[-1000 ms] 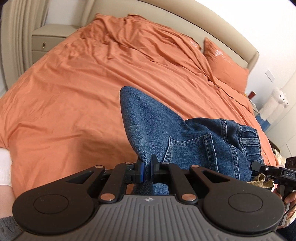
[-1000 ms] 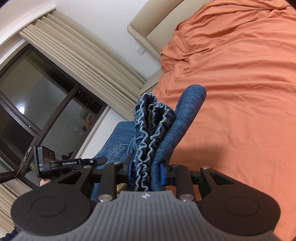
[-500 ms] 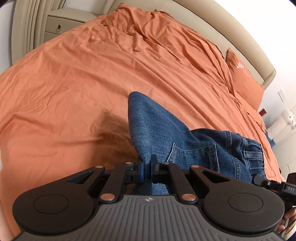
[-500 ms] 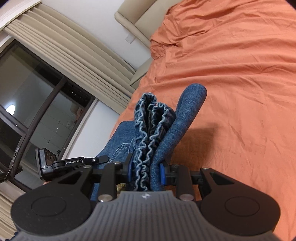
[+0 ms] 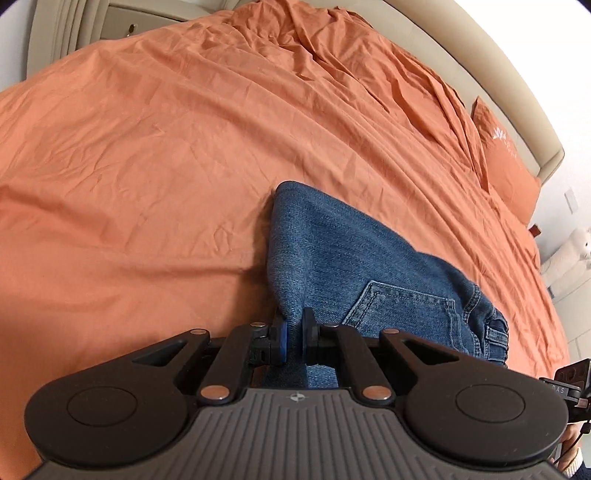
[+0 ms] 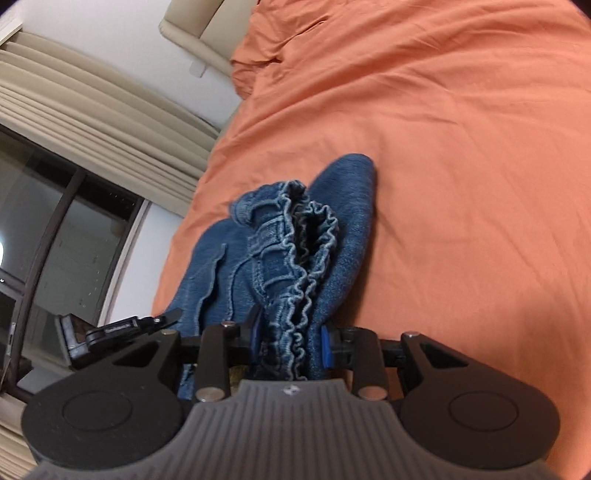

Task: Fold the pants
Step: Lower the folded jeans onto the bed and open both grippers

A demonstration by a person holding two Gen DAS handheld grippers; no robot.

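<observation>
The blue denim pants (image 5: 343, 258) are bunched between my two grippers, low over the orange bed (image 5: 147, 147). My left gripper (image 5: 293, 338) is shut on a fold of denim beside a back pocket (image 5: 402, 310). In the right wrist view my right gripper (image 6: 288, 341) is shut on the pants (image 6: 291, 258) at the gathered elastic waistband, with several layers between its blue pads. The far fold of the pants touches or nearly touches the bed (image 6: 461, 166). The right gripper's body shows at the left wrist view's right edge (image 5: 565, 384).
The orange sheet is wrinkled and spreads wide ahead. A beige headboard (image 5: 517, 92) and an orange pillow (image 5: 506, 158) lie far right. A nightstand (image 5: 147, 18) stands at the top left. Curtains (image 6: 92, 122) and a dark window (image 6: 55, 240) are left of the bed.
Both grippers have moved down and forward toward the bed with the pants still held. The pants now hang lower, close to the sheet, and the waistband has slumped to the left.
</observation>
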